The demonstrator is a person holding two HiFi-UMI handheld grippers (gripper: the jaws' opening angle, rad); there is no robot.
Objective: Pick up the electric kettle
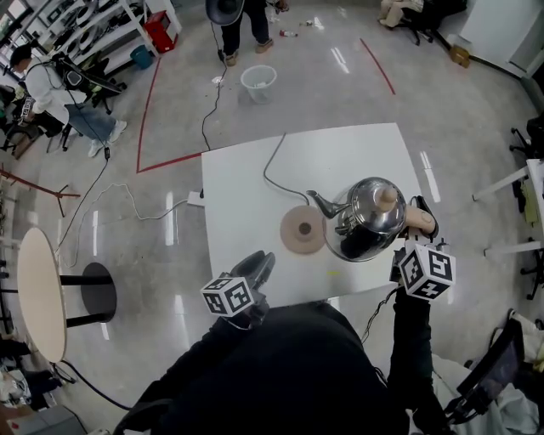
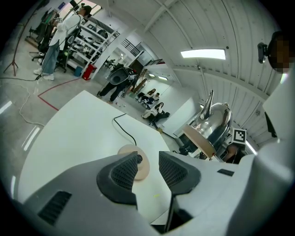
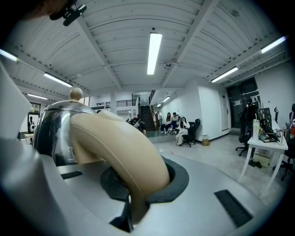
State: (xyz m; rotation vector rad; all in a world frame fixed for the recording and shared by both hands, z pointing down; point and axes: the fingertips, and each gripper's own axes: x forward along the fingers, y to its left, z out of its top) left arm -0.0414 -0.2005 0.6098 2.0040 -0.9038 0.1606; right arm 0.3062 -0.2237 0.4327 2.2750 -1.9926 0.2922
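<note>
The steel electric kettle (image 1: 367, 217) with a beige knob hangs off the table over its right part, its spout pointing left. My right gripper (image 1: 419, 228) is shut on its beige handle (image 3: 120, 150), which fills the gap between the pads; the shiny body (image 3: 54, 131) is just beyond. The round beige base (image 1: 303, 229) lies bare on the white table (image 1: 246, 183), left of the kettle. My left gripper (image 1: 258, 265) stands open at the table's front edge with nothing between its fingers. From there I see the base (image 2: 140, 162) ahead and the kettle (image 2: 215, 120) raised at right.
A black cord (image 1: 274, 174) runs from the base across the table to the far edge and down to the floor. A white bucket (image 1: 258, 82) and a standing person (image 1: 242, 25) are beyond the table. A round side table (image 1: 41, 293) stands at the left.
</note>
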